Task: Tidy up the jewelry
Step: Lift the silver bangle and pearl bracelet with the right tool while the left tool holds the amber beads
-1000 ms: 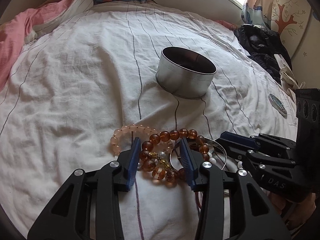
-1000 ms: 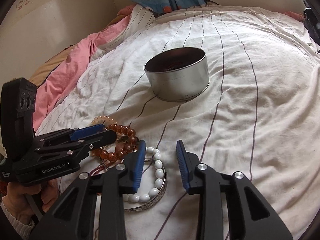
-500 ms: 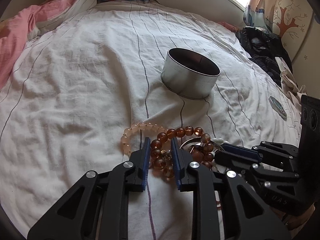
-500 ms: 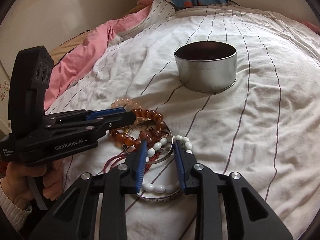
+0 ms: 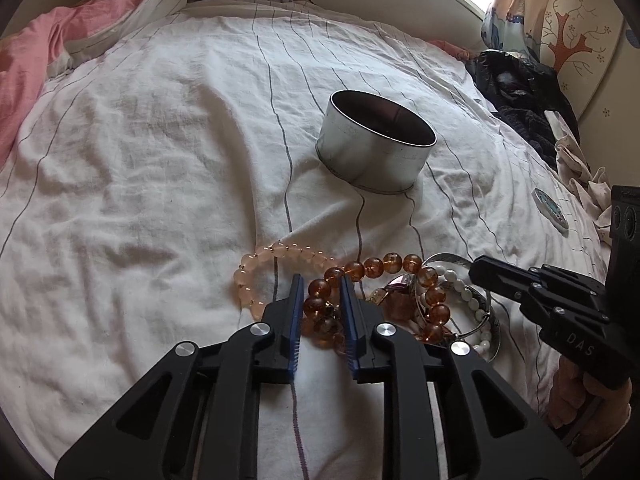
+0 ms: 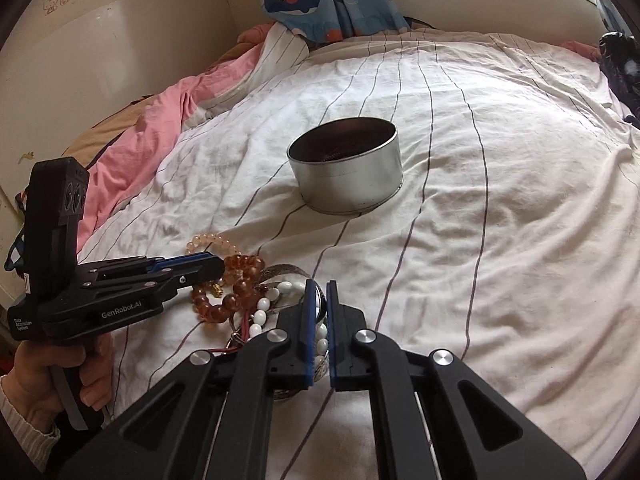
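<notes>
In the left wrist view, the left gripper (image 5: 320, 294) points down at a tangle of jewelry on a white striped bedsheet (image 5: 160, 168). Its jaws, which have just been opening a little, stand narrow around the near loop of the amber bead bracelet (image 5: 376, 266); whether the blue pads still press the beads I cannot tell. A pale pink bead bracelet (image 5: 276, 250) lies just left of the amber one, and a silver bangle (image 5: 490, 312) with a white bead bracelet (image 5: 460, 286) lies to the right, beside the right gripper (image 5: 478, 268). A round metal tin (image 5: 372, 152) stands open further up the sheet, well apart from the pile. In the right wrist view, the right gripper (image 6: 320, 286) has just closed, its pads nearly together and pinched on the white bead bracelet (image 6: 272, 300) and the bangle's rim. The left gripper (image 6: 216, 266) reaches in from the left over the amber beads (image 6: 240, 276), held by a hand (image 6: 52, 376). The tin (image 6: 348, 172) sits beyond on the sheet (image 6: 500, 220).
</notes>
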